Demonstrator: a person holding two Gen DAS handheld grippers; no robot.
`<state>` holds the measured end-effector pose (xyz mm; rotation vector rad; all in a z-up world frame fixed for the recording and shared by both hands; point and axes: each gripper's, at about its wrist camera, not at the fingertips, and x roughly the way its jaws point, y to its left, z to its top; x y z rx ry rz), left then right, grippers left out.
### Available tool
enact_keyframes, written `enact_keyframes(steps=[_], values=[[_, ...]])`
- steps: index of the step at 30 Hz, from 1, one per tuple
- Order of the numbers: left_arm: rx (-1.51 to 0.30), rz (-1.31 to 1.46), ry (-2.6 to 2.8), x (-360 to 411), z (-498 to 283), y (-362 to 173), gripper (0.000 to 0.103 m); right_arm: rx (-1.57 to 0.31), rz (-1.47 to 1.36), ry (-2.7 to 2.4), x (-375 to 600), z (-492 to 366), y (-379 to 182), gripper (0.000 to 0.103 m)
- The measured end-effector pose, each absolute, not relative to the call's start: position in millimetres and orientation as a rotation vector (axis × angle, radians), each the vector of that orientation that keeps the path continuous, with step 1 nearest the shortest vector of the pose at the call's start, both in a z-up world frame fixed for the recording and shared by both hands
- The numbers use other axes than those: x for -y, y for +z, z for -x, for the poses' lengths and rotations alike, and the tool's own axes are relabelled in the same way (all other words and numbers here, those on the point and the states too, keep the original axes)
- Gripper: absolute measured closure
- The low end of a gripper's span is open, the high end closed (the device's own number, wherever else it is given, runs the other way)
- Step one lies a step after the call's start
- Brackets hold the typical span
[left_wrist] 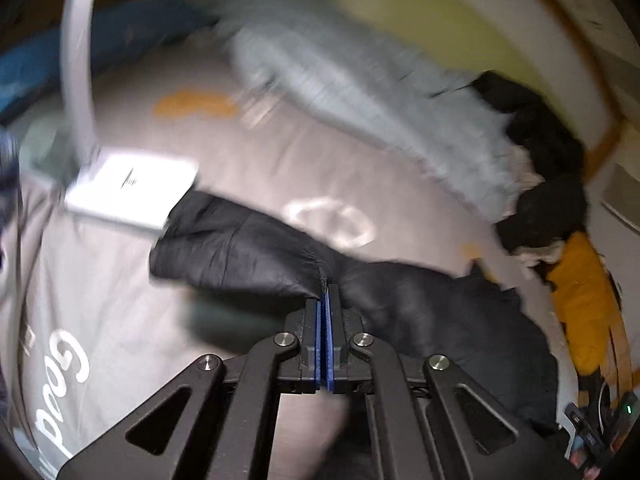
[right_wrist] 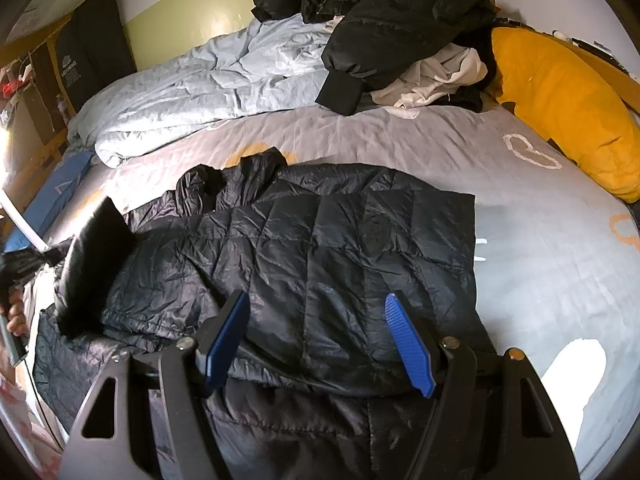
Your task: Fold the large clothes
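Observation:
A black quilted puffer jacket (right_wrist: 320,248) lies spread on the grey bed sheet (right_wrist: 400,136); one sleeve is folded across its body. My right gripper (right_wrist: 316,320) is open, its blue pads (right_wrist: 408,344) hovering over the jacket's lower part. In the left wrist view my left gripper (left_wrist: 327,292) is shut on a fold of the black jacket (left_wrist: 248,248) and holds it lifted over the sheet (left_wrist: 248,152). That view is motion-blurred. The left hand and the lifted sleeve end (right_wrist: 96,256) show at the left edge of the right wrist view.
A rumpled light blue duvet (right_wrist: 200,92) lies along the far side. A pile of black and white clothes (right_wrist: 400,32) sits at the back. An orange pillow (right_wrist: 560,100) lies at the right. A white box (left_wrist: 132,196) rests on the sheet.

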<state>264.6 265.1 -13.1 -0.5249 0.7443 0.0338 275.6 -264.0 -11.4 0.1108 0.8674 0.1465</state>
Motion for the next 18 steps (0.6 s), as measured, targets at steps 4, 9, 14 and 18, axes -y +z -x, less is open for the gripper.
enact_keyframes(steps=[4, 9, 14, 18], values=[[-0.62, 0.453, -0.074, -225, -243, 33, 0.102, -0.862, -0.112, 0.15, 264, -274, -9, 0.035], [-0.535, 0.362, -0.189, -173, -217, 68, 0.102, -0.846, -0.105, 0.153, 261, -269, -5, 0.035], [-0.457, 0.22, -0.292, -116, -190, 87, 0.102, -0.815, -0.106, 0.147, 260, -262, 3, 0.035], [-0.503, 0.167, -0.371, -74, -189, 77, 0.102, -0.785, -0.114, 0.158, 257, -255, 13, 0.035]])
